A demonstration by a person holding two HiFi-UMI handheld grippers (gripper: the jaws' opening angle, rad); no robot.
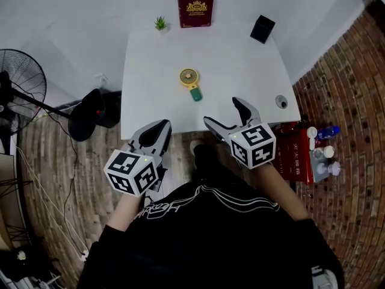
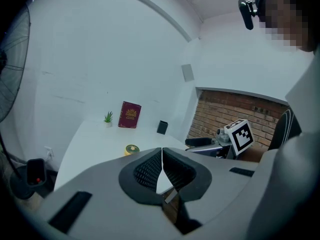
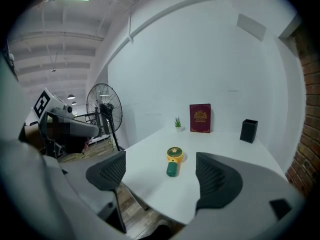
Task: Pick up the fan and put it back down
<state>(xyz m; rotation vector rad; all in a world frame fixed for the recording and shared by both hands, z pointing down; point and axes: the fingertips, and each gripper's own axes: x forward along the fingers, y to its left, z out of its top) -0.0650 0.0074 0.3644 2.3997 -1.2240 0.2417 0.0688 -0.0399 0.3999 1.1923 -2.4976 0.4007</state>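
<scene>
The fan (image 1: 190,83) lies midway on the tabletop (image 1: 240,71), open surface all round. Before its near edge, left tool (image 1: 161,127) is closed empty, right tool (image 1: 222,111) spread wide.

Smooth matt table (image 1: 240,83), plastic fan (image 1: 191,82)

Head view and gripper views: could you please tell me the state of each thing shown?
Handheld fan: lying flat on the table, untouched.
Left gripper: fingers together, empty.
Right gripper: fingers apart, empty.
Red book: standing upright, closed.
Potted plant: upright.
Black holder: upright.
</scene>
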